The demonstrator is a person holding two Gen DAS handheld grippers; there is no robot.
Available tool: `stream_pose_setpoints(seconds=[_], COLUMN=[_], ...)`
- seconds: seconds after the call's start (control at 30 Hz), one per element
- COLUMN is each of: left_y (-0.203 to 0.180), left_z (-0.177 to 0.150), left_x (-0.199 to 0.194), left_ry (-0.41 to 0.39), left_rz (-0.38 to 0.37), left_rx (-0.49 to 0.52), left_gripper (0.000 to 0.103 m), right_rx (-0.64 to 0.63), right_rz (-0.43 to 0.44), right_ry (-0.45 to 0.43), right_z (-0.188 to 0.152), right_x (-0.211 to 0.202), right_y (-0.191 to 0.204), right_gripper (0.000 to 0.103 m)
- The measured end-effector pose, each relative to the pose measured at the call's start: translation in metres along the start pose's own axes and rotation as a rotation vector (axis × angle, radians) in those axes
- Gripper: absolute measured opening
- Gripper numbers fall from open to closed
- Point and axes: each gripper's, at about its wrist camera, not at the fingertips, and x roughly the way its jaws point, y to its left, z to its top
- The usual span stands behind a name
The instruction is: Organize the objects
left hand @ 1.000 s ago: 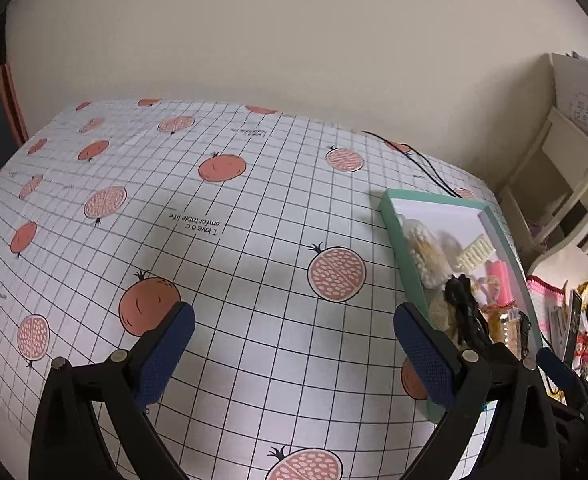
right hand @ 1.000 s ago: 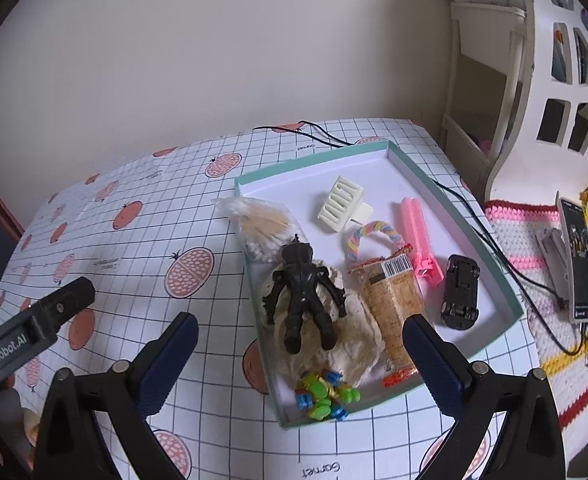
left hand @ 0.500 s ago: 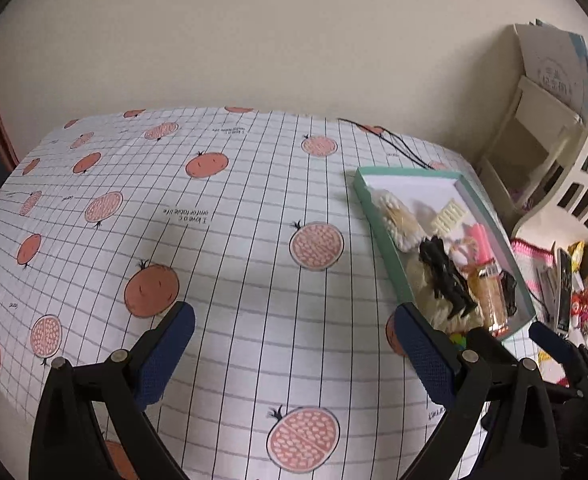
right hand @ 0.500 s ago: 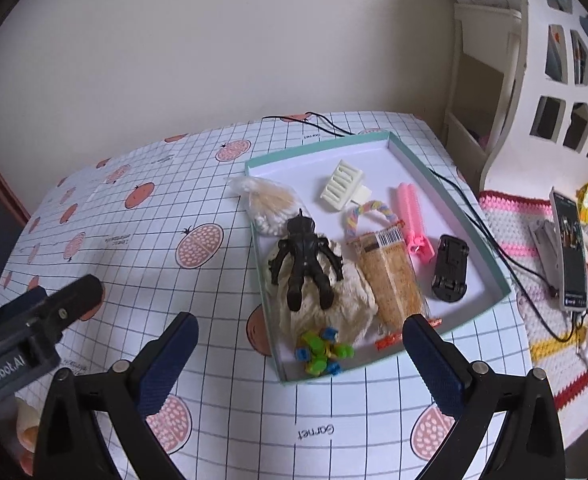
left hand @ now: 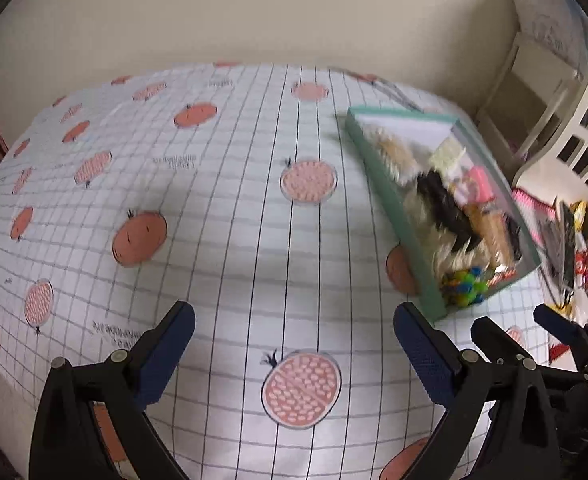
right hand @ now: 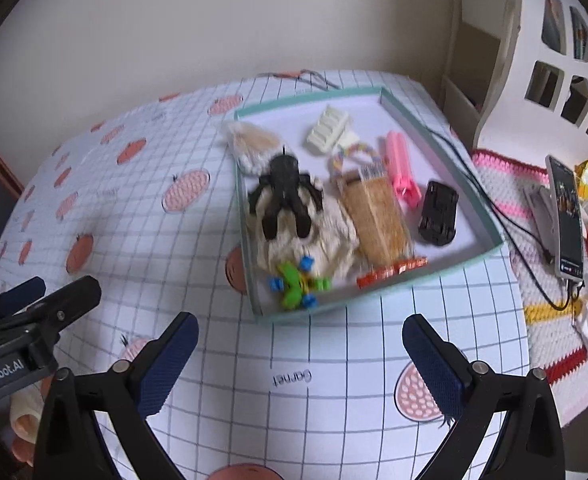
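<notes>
A teal-rimmed box sits on the gridded tablecloth with fruit prints. Inside lie a black spider toy on a cream fluffy cloth, a green and blue toy, a snack pack, a pink clip, a white hair claw and a black toy car. My right gripper hangs open in front of the box, holding nothing. My left gripper is open over bare cloth, left of the box, and shows in the right wrist view.
A black cable runs along the box's right side to a phone on a crocheted mat. A white shelf unit stands at the far right. The wall is close behind the table.
Both grippers have pulled back and upward from the box, so it looks smaller and farther away. The box's contents have not moved. Both stay open.
</notes>
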Motion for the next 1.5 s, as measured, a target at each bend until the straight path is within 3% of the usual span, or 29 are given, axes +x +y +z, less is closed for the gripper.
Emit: stream_pose_setpoints(seconds=[0.37,0.57,0.83,1.17,1.5], left_y=[0.002,0.002,0.017,0.019,0.009], left_z=[-0.025,-0.034,-0.037,-0.039,-0.044], left_x=[0.033,0.047,0.067,0.071,0.072], left_ry=[0.123,0.162,0.210,0.143,0.145], left_rz=[-0.018,-0.001,0.023,0.051,0.066], left_rx=[-0.014,0.043,0.032,0.065,0.055], left_gripper=[0.100,0.100,0.100,0.100,0.103], right_rx=[-0.024,-0.012,-0.022,-0.037,-0.045], right_rz=[-0.021,-0.020,-0.048,-0.076,-0.074], right_ry=[0.093,0.147,0.146,0.120,0.103], right_z=[-0.023,-0.031,-0.035,-0.038,-0.040], right_x=[0.029,0.048,0.058,0.057,0.054], right_y=[-0.015,-0.022,-0.026,-0.026,-0.029], right_gripper=[0.103,0.103,0.103,0.103,0.103])
